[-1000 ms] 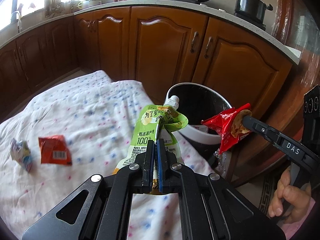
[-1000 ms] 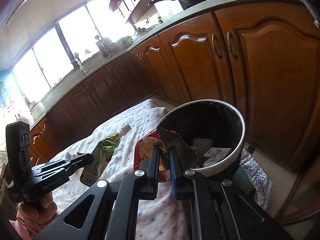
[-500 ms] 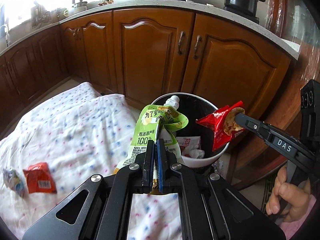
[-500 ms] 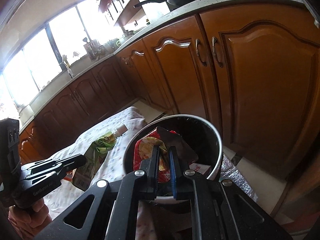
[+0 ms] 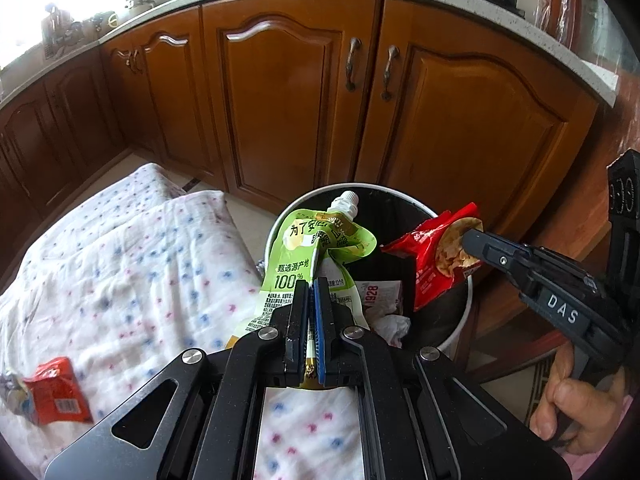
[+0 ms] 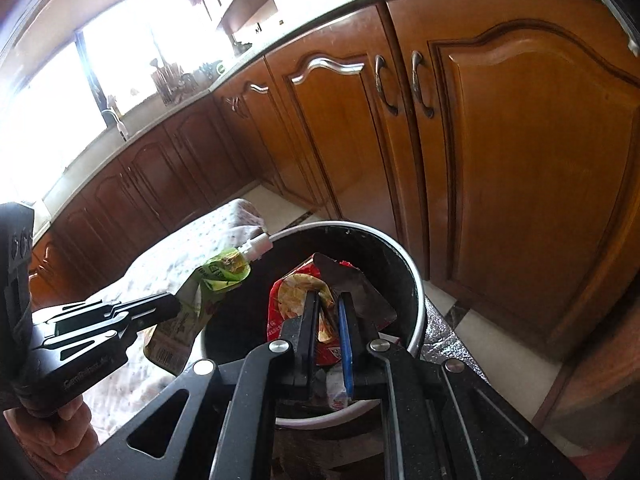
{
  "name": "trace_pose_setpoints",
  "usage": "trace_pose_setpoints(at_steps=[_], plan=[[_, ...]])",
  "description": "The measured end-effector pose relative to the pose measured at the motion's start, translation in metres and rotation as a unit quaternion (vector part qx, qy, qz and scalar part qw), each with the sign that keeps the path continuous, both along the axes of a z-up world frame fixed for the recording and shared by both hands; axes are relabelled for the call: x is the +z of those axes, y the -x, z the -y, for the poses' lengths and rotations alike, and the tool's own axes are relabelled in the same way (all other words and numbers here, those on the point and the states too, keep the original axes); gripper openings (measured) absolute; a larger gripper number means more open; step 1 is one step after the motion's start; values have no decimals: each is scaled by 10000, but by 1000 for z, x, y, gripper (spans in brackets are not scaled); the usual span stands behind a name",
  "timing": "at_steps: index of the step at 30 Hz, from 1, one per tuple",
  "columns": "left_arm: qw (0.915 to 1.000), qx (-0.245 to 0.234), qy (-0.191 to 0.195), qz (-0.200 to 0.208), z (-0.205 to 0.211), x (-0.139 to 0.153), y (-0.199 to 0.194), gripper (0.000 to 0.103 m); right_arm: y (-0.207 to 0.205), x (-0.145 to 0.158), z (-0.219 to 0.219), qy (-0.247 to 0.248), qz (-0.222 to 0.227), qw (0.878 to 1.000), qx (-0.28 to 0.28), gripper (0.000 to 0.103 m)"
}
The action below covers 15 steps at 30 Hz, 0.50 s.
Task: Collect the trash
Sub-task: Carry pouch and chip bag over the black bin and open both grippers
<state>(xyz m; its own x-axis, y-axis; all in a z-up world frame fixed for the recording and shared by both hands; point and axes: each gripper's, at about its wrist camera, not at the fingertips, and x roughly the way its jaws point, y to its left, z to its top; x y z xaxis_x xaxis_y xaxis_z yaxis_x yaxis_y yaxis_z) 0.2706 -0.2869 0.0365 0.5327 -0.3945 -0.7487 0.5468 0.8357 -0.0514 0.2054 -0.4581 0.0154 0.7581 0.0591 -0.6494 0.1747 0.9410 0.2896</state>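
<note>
My left gripper is shut on a green spouted drink pouch and holds it over the near left rim of the round trash bin. My right gripper is shut on a red snack bag and holds it above the bin's opening. The right gripper with the red bag also shows in the left wrist view, and the left gripper with the pouch in the right wrist view. The bin holds several wrappers.
A white dotted cloth covers the surface left of the bin; an orange-red wrapper and a small colourful wrapper lie on it. Wooden kitchen cabinets stand close behind the bin.
Both grippers have moved forward and toward the bin with their trash. The red bag went from beside the bin's rim to above its opening; the pouch now hangs over the rim.
</note>
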Motion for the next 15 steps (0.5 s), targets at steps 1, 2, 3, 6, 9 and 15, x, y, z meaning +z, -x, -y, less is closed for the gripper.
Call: trace_pose_setpoints(at_steps=[1,2,3,6,9,15], plan=[[10000,-11,-15,-9,1,-1,-1,2,-2,-1,1,10,-26,10000,-6,9],[10000,-26,-38,-34,5,-3,-2,2,-3,-3,2,18,-49,10000,-2,9],[10000,-48,-52,-40,8,-4,-5,2,-5,-4,2,30,-80,10000,2,9],[9998,-108,-154,-10,15,-6,-6,3,-10,-8,4,80,-176,9998,1,9],[9996,-144,-237,-45,20,-10,-10,3,-13,-12,6,83,-254,9996,-6,10],[9993,-175,-276,-188,26,-14,-20,4,-21,-13,6,48,-337,9994,-33,20]])
